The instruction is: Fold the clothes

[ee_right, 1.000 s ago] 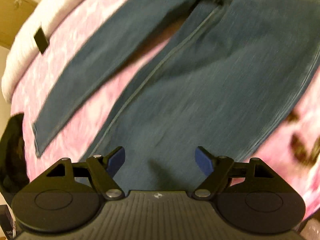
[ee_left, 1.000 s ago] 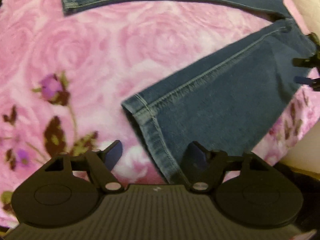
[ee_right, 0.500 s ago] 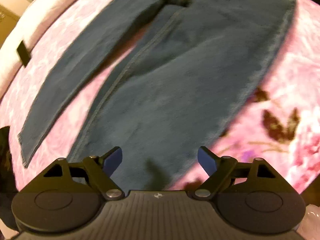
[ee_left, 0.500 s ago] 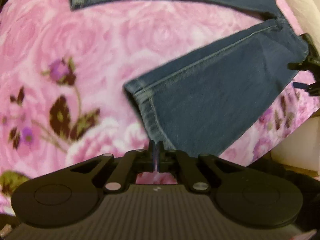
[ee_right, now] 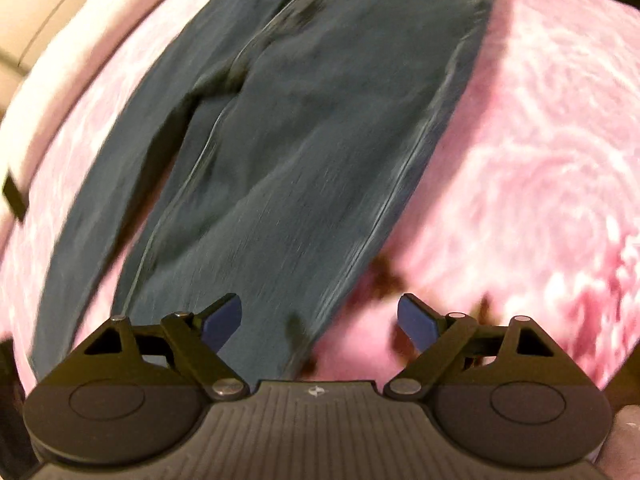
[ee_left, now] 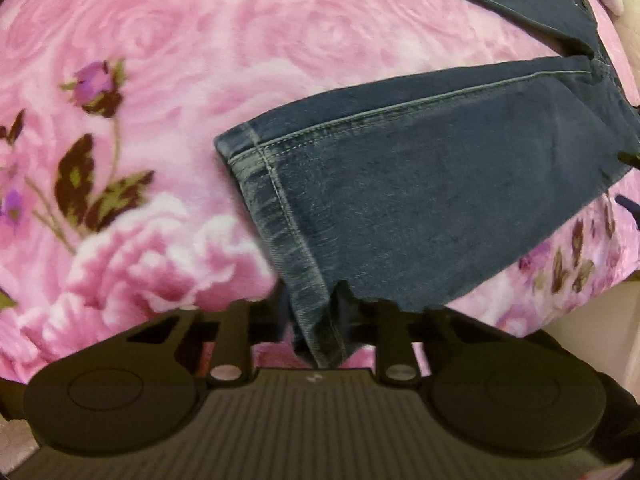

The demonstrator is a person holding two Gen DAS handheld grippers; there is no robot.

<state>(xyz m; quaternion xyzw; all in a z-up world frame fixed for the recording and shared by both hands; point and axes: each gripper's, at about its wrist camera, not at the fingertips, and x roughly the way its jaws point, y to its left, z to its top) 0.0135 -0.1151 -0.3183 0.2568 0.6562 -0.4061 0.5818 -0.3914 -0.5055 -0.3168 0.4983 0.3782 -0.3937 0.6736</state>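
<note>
- Pink rose-print blanket (ee_left: 168, 40) covers the bed you are working on, and the jeans (ee_left: 420, 184) lie spread on it with both legs apart.
- Left wrist view: your left gripper (ee_left: 316, 320) has the hem corner of the near leg between its jaws, which are easing open slightly, the denim bunched there. Beyond the hem the blanket is bare, so you have room to carry the leg across.
- Right wrist view: your right gripper (ee_right: 320, 318) hangs wide and empty over the outer seam of the jeans (ee_right: 304, 152), blurred.
- Denim is heavy, soft yet thick at the seams; grip at the hem or the seam, I judge, and expect drag on the plush.
</note>
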